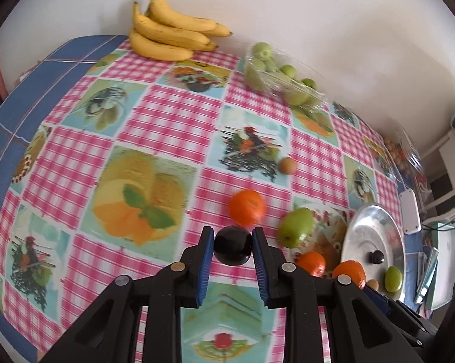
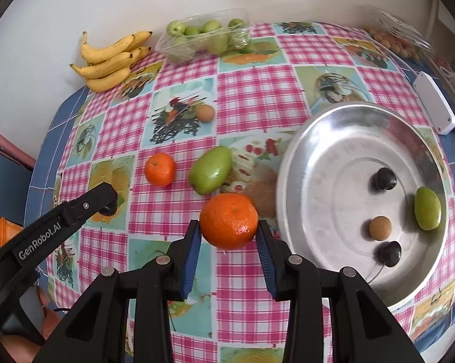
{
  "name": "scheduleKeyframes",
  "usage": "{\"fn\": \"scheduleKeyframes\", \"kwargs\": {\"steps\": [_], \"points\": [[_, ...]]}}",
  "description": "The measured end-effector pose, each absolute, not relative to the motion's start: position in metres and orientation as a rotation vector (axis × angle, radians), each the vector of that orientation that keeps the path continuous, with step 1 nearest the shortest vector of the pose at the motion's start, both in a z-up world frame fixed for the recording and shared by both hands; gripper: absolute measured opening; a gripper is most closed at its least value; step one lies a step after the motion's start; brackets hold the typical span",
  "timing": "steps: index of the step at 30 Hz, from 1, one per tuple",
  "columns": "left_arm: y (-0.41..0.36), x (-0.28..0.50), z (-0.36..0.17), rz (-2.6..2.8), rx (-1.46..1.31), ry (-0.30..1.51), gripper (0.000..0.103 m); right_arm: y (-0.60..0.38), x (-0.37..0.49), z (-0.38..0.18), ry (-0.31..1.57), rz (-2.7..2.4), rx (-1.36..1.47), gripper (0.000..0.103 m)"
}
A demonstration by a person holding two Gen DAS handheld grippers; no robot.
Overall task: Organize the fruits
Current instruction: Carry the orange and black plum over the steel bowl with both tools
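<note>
— Where's the fruit?
— Right gripper (image 2: 229,233) clamps an orange (image 2: 229,220) beside the metal tray (image 2: 333,163); left gripper (image 1: 232,243) clamps a dark plum (image 1: 232,245).
— Progress?
— Four pieces on the tray; another orange (image 2: 160,169), green fruit (image 2: 210,169) and small brown fruit (image 2: 205,112) wait on the tablecloth (image 2: 257,90).

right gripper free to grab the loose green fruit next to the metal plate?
Probably not yet: the right gripper is shut on an orange. The green fruit lies just beyond it, beside the metal plate, with nothing between.
</note>
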State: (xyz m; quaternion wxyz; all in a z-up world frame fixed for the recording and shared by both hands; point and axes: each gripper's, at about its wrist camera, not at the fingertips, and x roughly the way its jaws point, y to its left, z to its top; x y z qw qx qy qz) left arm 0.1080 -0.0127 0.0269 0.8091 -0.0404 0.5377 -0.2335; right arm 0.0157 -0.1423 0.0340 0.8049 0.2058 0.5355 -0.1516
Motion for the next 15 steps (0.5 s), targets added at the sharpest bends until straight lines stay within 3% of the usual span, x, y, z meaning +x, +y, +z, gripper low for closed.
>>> {"fn": "scheduleKeyframes", "kwargs": {"steps": [15], "points": [[-0.078,0.064,0.024,-0.589,0.021,1.156,0.028,-0.206,-0.03,0.031,1.142,-0.423,0.534,0.039]]}}
